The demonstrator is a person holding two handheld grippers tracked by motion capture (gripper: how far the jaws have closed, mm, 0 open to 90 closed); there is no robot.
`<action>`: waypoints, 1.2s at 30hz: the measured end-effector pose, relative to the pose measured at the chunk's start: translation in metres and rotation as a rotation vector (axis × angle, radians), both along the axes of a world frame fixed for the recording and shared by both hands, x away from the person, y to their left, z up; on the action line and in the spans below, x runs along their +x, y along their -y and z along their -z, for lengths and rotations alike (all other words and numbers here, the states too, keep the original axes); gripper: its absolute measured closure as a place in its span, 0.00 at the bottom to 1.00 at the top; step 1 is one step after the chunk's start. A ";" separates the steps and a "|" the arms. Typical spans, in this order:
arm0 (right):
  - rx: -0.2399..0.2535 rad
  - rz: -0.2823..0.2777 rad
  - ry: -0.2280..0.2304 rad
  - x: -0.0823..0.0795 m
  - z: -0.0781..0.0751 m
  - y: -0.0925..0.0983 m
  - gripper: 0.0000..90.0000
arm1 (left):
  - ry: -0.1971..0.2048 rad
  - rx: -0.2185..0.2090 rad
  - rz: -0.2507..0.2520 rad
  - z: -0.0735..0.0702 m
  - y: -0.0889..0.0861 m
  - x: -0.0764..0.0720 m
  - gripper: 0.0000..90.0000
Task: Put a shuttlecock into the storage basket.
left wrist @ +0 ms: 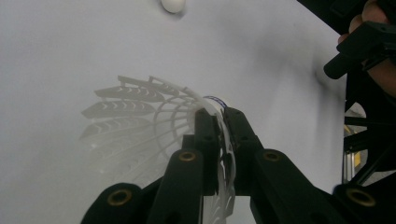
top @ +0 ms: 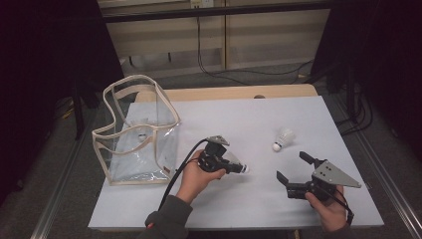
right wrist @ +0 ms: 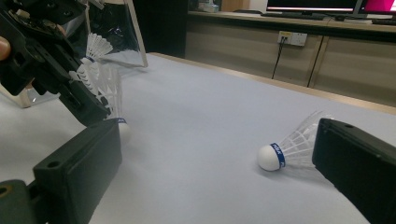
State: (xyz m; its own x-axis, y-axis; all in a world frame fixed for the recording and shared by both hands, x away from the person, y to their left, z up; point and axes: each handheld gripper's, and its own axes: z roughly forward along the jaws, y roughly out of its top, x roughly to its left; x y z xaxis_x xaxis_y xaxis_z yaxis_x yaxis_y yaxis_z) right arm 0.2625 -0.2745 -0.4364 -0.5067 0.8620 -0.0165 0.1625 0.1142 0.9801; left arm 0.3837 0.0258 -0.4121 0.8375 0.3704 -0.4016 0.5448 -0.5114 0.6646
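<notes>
1. Nearest the high camera, the right gripper point(top: 294, 169) sits low at the front edge of the table point(top: 239, 209), held in the person's right hand point(top: 329, 209). Its two black jaws stand wide apart with nothing between them.
2. Taking the clear bag point(top: 137, 132) as landmark: the right gripper is well apart from it, far over on the opposite side of the white table top.
3. The left gripper point(top: 238, 168) lies just beside the bag's front corner, on the side toward the table's middle, held in the left hand point(top: 195, 179).
4. In the left gripper view its jaws are pressed together on the feather skirt of a held shuttlecock point(left wrist: 212, 140), pinching the thin white rim between the pads.
5. In the right gripper view that held shuttlecock hangs with its cork downward, close above the table.
6. A second shuttlecock point(top: 282, 139) lies on its side on the table, farther from the bag than the left gripper, and between the open jaws as the right gripper view sees it, though not touched by them.
7. Inside the bag a third shuttlecock point(right wrist: 97, 46) shows through the clear wall.
</notes>
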 end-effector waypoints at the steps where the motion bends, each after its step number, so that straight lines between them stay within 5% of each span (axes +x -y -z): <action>1: 0.000 0.000 0.000 0.000 0.000 0.000 0.01 | 0.001 -0.002 -0.001 -0.001 -0.001 0.000 0.95; 36: 0.000 0.002 0.003 0.000 -0.001 0.000 0.02 | -0.002 0.019 -0.044 -0.039 -0.022 0.005 0.95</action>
State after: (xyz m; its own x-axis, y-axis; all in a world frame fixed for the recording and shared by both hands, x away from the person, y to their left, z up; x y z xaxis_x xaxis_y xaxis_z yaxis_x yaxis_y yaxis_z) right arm 0.2624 -0.2745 -0.4359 -0.5052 0.8628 -0.0181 0.1600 0.1142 0.9805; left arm 0.3885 0.0483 -0.3729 0.8195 0.4144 -0.3959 0.5684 -0.4993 0.6539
